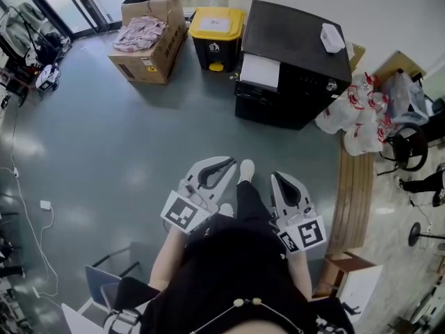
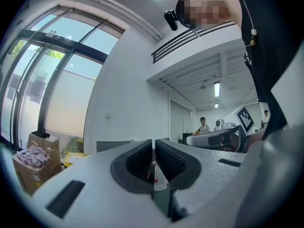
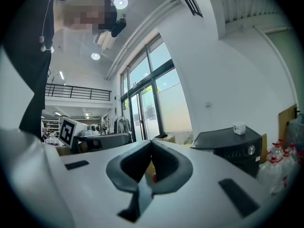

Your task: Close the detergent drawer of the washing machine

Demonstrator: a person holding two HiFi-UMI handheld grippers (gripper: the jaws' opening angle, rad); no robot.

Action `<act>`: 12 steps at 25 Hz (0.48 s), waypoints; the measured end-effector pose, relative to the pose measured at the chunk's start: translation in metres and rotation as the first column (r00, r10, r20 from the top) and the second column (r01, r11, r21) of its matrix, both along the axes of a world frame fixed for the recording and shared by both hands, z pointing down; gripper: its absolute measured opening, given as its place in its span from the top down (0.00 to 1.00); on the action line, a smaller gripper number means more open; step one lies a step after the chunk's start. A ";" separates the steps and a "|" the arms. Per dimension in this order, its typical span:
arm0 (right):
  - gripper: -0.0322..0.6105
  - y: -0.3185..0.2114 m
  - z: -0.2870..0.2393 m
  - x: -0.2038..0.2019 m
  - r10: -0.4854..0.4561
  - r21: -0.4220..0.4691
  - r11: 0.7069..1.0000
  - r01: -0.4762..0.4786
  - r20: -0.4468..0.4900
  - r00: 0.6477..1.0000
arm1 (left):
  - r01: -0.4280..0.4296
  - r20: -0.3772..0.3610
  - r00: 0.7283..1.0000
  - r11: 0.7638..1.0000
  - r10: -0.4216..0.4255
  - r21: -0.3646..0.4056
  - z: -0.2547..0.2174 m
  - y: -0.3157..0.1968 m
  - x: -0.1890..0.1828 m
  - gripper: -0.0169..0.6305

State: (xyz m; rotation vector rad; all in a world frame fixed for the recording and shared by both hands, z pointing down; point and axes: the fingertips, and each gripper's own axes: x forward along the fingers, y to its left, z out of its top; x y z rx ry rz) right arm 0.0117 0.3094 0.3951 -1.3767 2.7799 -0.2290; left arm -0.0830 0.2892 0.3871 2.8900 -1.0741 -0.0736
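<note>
The black washing machine (image 1: 295, 65) stands across the grey floor, well ahead of me. Its white detergent drawer (image 1: 259, 70) juts out of the front at the upper left. In the right gripper view the washing machine (image 3: 235, 148) shows at the right, far beyond the jaws. My left gripper (image 1: 231, 162) and right gripper (image 1: 276, 176) are held side by side near my body, pointing toward the machine. Both are shut with nothing between the fingers. The left gripper (image 2: 154, 145) and the right gripper (image 3: 152, 145) show their pads pressed together. Neither touches the machine.
A small white box (image 1: 332, 37) lies on the machine's top. A yellow-lidded bin (image 1: 217, 37) and a cardboard box of clothes (image 1: 149, 37) stand left of it. White plastic bags (image 1: 358, 113) and a wooden bench (image 1: 352, 193) are at the right. A chair (image 1: 115, 277) is behind me on the left.
</note>
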 end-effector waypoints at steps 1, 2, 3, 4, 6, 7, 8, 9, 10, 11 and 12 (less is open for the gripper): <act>0.94 -0.006 0.001 0.002 0.001 0.000 1.000 -0.001 0.000 1.000 | 0.000 0.002 1.000 1.000 0.000 0.000 0.002 -0.005 0.001 0.96; 0.94 -0.012 0.001 0.003 0.001 0.000 1.000 -0.001 -0.001 1.000 | -0.001 0.002 1.000 1.000 0.001 -0.001 0.003 -0.011 0.002 0.96; 0.94 -0.019 0.000 0.004 0.000 0.001 1.000 0.000 -0.004 1.000 | -0.003 -0.002 1.000 1.000 0.003 -0.005 0.003 -0.018 0.003 0.96; 0.94 -0.027 -0.001 0.004 -0.003 0.005 1.000 0.003 -0.007 1.000 | -0.003 -0.008 1.000 1.000 0.002 -0.011 0.003 -0.025 0.004 0.96; 0.94 -0.044 -0.002 0.006 -0.008 0.014 1.000 0.008 -0.015 1.000 | 0.012 -0.017 1.000 1.000 -0.012 -0.024 0.004 -0.044 0.004 0.96; 0.94 -0.053 -0.002 0.007 -0.009 0.017 1.000 0.010 -0.017 1.000 | 0.027 -0.019 0.999 0.999 -0.028 -0.033 0.006 -0.055 0.004 0.96; 0.94 -0.063 -0.001 0.009 -0.010 0.017 1.000 0.010 -0.016 1.000 | 0.045 -0.020 0.999 0.998 -0.046 -0.043 0.009 -0.067 0.004 0.96; 0.94 -0.073 0.001 0.012 -0.009 0.014 1.000 0.010 -0.015 1.000 | 0.063 -0.023 0.998 0.997 -0.064 -0.053 0.013 -0.078 0.004 0.96; 0.94 -0.082 0.003 0.015 -0.007 0.010 1.000 0.008 -0.013 1.000 | 0.075 -0.028 0.997 0.995 -0.077 -0.066 0.016 -0.089 0.005 0.96; 0.94 -0.092 0.004 0.018 -0.004 0.007 1.000 0.004 -0.012 1.000 | 0.082 -0.034 0.996 0.993 -0.085 -0.080 0.018 -0.100 0.006 0.96; 0.94 -0.101 0.005 0.021 0.000 0.005 1.000 0.000 -0.011 1.000 | 0.085 -0.041 0.995 0.992 -0.089 -0.094 0.019 -0.110 0.007 0.96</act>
